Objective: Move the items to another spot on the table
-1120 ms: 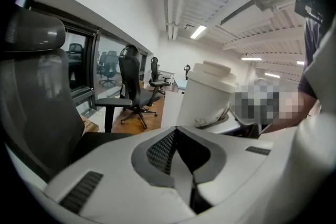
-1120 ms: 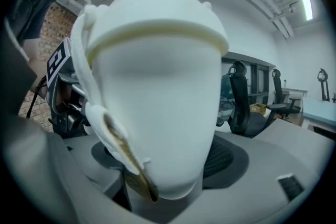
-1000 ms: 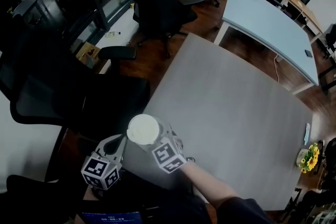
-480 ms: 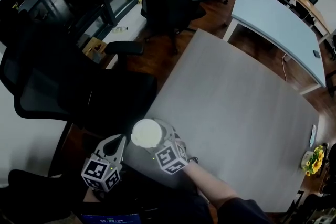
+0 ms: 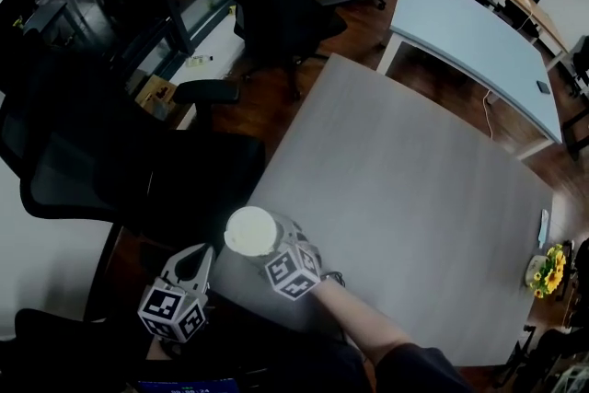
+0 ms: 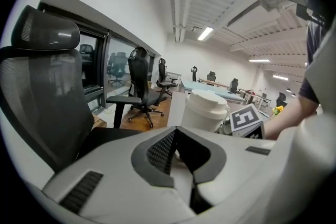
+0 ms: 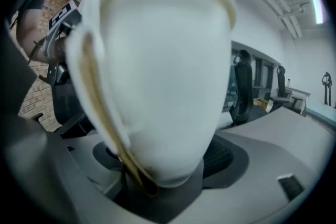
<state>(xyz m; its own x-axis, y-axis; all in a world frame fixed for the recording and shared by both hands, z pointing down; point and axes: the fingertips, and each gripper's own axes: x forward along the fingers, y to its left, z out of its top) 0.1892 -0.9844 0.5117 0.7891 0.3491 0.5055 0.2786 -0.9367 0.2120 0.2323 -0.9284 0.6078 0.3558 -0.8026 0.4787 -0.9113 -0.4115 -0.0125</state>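
The right hand-held gripper (image 5: 260, 240), its jaws just tightened, grasps a white lidded paper cup (image 5: 250, 229) at the grey worktop (image 5: 396, 170) corner. Beside it the left hand-held gripper (image 5: 199, 257) is clenched and empty.

Pale grey left gripper (image 5: 202, 255) and right gripper (image 5: 267, 246) carry black-and-white marker cubes (image 5: 173, 313) (image 5: 293, 273); dark sleeve (image 5: 409, 368).

The right tongs (image 5: 261, 246) grip a white lidded cup (image 5: 250, 230) at the near left corner of the grey desk (image 5: 405, 170), and their jaws have just closed in a little on it. The left tongs (image 5: 202, 255), tips together, hang just beside the cup, off the desk's edge above a black chair (image 5: 138, 184).
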